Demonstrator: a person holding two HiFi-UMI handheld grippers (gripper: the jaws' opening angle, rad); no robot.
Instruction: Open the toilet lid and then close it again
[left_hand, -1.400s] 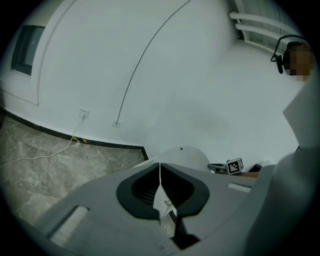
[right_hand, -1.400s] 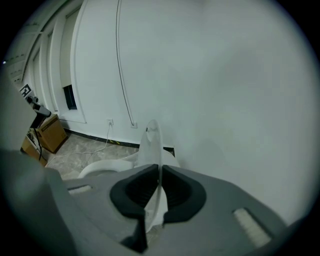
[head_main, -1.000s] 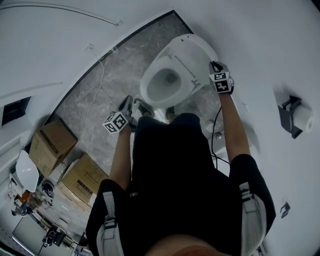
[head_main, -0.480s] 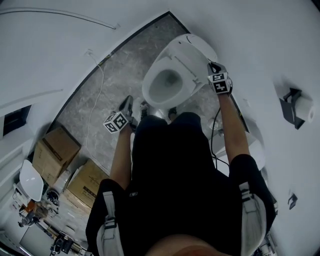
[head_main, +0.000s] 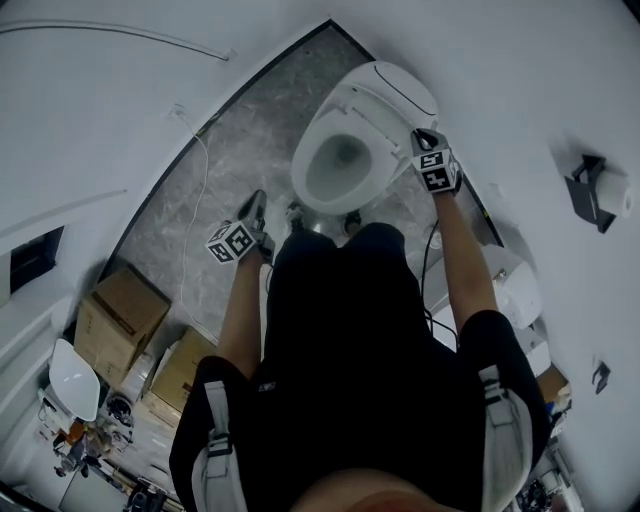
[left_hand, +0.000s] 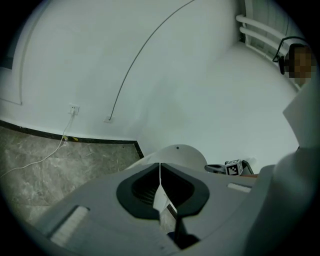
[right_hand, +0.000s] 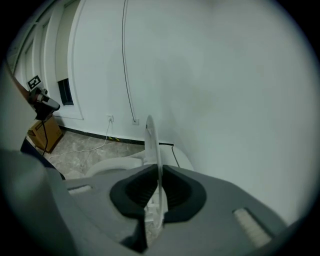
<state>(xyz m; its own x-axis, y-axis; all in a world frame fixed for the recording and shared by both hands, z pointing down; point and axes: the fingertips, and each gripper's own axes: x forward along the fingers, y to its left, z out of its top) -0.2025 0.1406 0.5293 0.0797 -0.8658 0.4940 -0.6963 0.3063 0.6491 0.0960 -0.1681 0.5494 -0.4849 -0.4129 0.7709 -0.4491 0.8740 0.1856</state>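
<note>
The white toilet (head_main: 340, 160) stands on the grey floor ahead of me, bowl uncovered. Its lid (head_main: 372, 92) is raised, close to upright. My right gripper (head_main: 424, 140) is shut on the lid's right edge. In the right gripper view the lid (right_hand: 150, 145) shows edge-on as a thin white plate clamped in my right gripper (right_hand: 153, 200), with the seat (right_hand: 114, 165) to its left. My left gripper (head_main: 254, 210) hangs left of the bowl, shut and empty. In the left gripper view my left gripper (left_hand: 161, 197) points over the toilet (left_hand: 179, 154), with the right gripper (left_hand: 231, 167) beyond.
Two cardboard boxes (head_main: 122, 300) (head_main: 185, 365) sit at the lower left. A white cable (head_main: 198, 165) runs along the floor by the wall. A toilet paper holder (head_main: 600, 195) hangs on the right wall, and a black cord (head_main: 428, 262) dangles by my right arm.
My right gripper has shifted a little up and left in the head view with the lid's edge in it. The left gripper has drifted slightly. The view itself has also shifted.
</note>
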